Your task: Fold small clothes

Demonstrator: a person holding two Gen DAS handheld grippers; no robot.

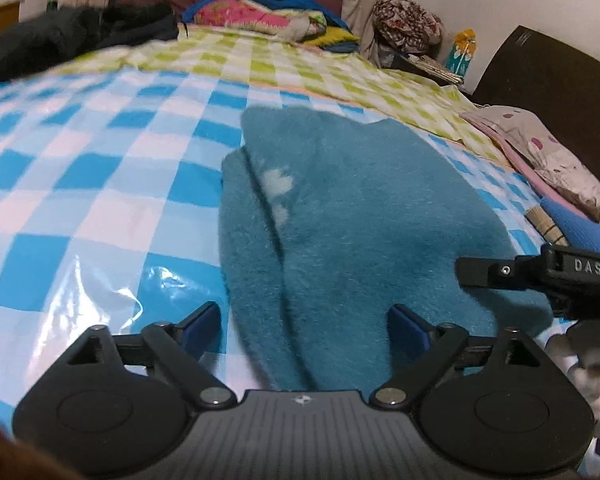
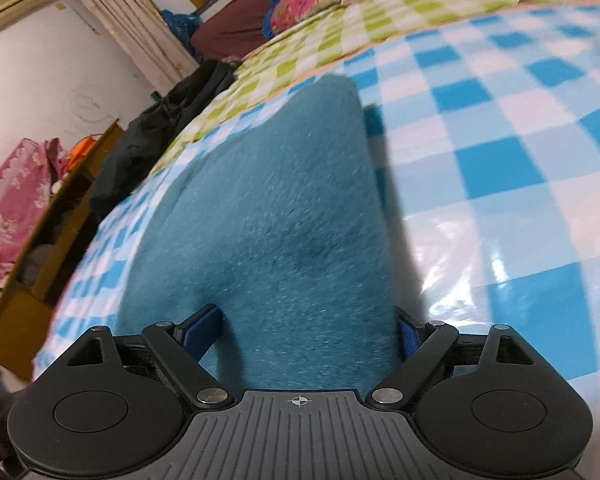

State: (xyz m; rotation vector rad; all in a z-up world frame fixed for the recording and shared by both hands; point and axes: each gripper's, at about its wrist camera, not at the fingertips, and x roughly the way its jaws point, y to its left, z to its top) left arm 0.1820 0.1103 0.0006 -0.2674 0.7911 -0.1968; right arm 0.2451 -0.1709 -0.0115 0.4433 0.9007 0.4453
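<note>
A fuzzy teal garment (image 1: 340, 216) lies on the blue-and-white checked sheet (image 1: 100, 168), one edge folded over along its left side with small white marks near the fold. My left gripper (image 1: 304, 320) is open, its blue-padded fingers astride the garment's near edge. My right gripper (image 2: 308, 320) is also open, with the teal garment (image 2: 276, 208) running between its fingers. The right gripper also shows in the left wrist view (image 1: 540, 276), at the garment's right edge.
A green checked sheet (image 1: 284, 64) covers the far half of the bed. Black clothing (image 1: 68, 36) lies far left, colourful bedding (image 1: 260, 14) at the head, a spotted pillow (image 1: 548, 152) at right. A wooden cabinet (image 2: 48, 232) stands beside the bed.
</note>
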